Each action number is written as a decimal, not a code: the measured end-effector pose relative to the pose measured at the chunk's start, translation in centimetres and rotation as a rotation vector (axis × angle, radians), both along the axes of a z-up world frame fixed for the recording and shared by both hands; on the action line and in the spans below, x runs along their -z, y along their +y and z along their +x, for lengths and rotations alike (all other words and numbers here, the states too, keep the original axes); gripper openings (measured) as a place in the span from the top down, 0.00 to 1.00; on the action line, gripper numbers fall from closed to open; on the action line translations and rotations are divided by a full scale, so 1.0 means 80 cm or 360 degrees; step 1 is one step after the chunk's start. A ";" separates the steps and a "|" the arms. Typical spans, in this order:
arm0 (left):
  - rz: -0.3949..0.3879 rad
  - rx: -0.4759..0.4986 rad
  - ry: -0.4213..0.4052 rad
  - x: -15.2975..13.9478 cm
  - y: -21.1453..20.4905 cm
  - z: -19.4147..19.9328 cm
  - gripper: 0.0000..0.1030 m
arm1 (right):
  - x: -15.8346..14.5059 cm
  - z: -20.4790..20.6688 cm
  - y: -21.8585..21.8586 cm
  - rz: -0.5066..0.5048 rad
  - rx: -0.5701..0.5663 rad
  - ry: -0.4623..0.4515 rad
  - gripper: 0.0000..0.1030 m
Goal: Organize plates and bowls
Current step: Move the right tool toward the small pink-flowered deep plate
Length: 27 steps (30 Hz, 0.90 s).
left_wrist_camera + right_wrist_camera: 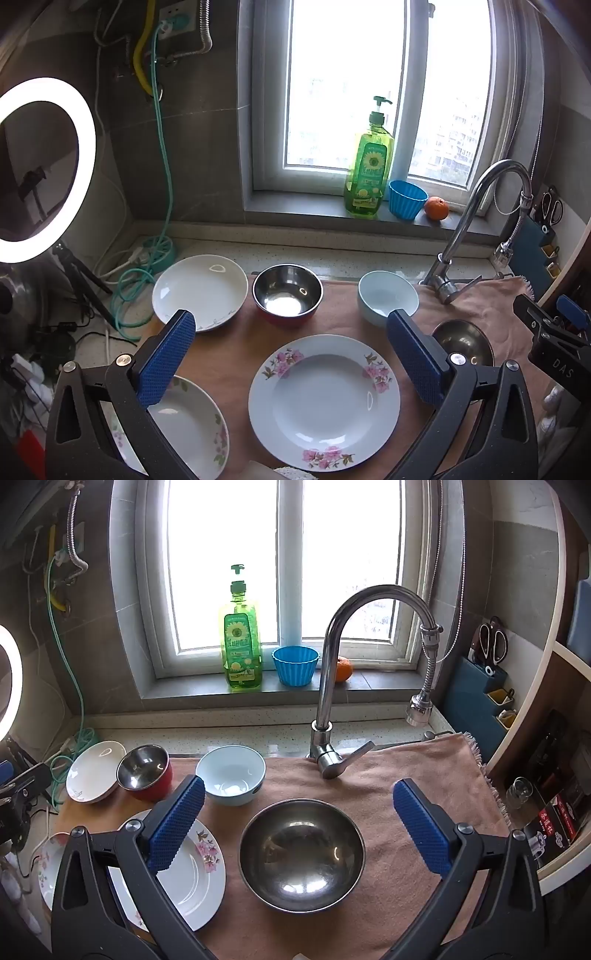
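Now both grippers hang wide open w/ nothing held: left gripper (pixel 291 354) above the pink-flower plate (pixel 324 408), right gripper (pixel 299 823) above the big steel bowl (pixel 302 854). Far on the cloth (pixel 406 775) stand the white plate (pixel 200 291), red-sided steel bowl (pixel 287 298) & pale blue bowl (pixel 388 297). Another floral plate (pixel 188 424) lies near-left.

White-framed bright window (pixel 284 568) in grey tiled wall (pixel 92 657), grey stone sill (pixel 184 692) below it, glowing ring light (pixel 44 170) far left of it
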<state>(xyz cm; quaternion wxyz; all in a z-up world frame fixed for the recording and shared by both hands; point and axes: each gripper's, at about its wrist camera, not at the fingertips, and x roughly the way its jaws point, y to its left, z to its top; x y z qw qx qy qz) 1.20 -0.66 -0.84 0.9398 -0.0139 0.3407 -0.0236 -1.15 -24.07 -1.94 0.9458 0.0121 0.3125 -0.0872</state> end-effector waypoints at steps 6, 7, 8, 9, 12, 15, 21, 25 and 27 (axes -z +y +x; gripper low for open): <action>0.0001 0.0004 -0.0001 0.001 -0.001 0.002 0.00 | 0.000 0.001 -0.002 0.0013 -0.0001 0.0003 0.00; 0.0005 0.0003 -0.0002 0.001 -0.001 0.002 0.00 | 0.000 0.001 -0.001 0.0012 -0.0001 0.0006 0.00; 0.0006 0.0004 -0.0004 0.001 -0.001 0.002 0.00 | 0.000 0.001 -0.002 0.0010 -0.0002 0.0005 0.00; 0.0004 0.0004 -0.0003 0.000 -0.001 0.002 0.00 | 0.000 0.001 -0.001 0.0010 -0.0001 0.0004 0.00; 0.0000 0.0003 -0.0005 0.000 0.000 0.002 0.00 | -0.001 0.001 0.000 0.0011 -0.0002 0.0005 0.00; -0.0004 0.0001 -0.0004 -0.001 0.002 0.002 0.00 | -0.001 0.001 0.000 0.0011 -0.0001 0.0004 0.00; -0.0007 -0.0001 -0.0010 -0.003 0.004 0.000 0.00 | -0.002 0.000 0.002 0.0009 0.0000 0.0003 0.00; -0.0007 -0.0001 -0.0011 -0.003 0.004 0.000 0.00 | -0.003 0.000 0.002 0.0008 0.0001 0.0002 0.00; -0.0006 -0.0002 -0.0010 -0.003 0.003 0.000 0.00 | -0.004 -0.001 0.002 0.0008 0.0002 0.0001 0.00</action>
